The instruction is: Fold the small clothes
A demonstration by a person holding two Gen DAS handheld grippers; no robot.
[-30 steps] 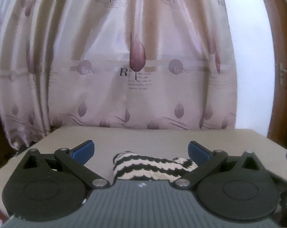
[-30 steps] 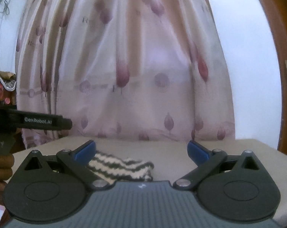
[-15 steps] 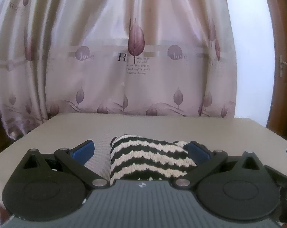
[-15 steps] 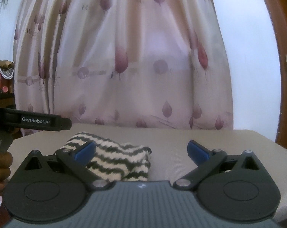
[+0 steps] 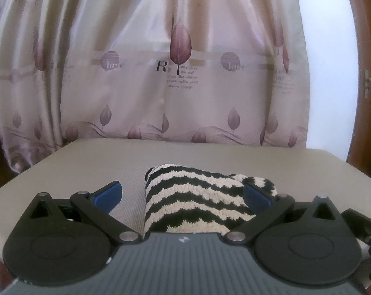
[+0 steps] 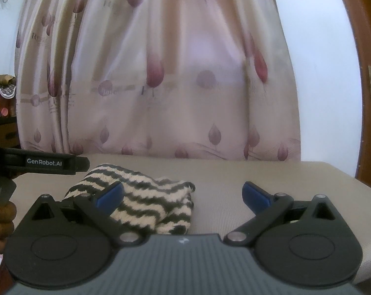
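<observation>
Setting: a leaf-print curtain [image 5: 178, 78] hung behind the beige table [image 5: 92, 162].
Left wrist view: my left gripper [image 5: 183, 194] stood wide open, holding nothing; the striped knit garment [image 5: 195, 196] lay bunched between its fingers, against the right one.
Right wrist view: my right gripper [image 6: 183, 194] gaped equally, empty; the garment lay left of centre, behind its left finger [image 6: 110, 194].
Stage: compact bundle, either folded or merely heaped.
Technique: I judged any grip should pinch one edge only.

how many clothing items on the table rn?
1. A black-and-cream zigzag knitted garment lies bunched on the grey padded table, ahead of both open grippers. Part hidden behind gripper bodies.
</observation>
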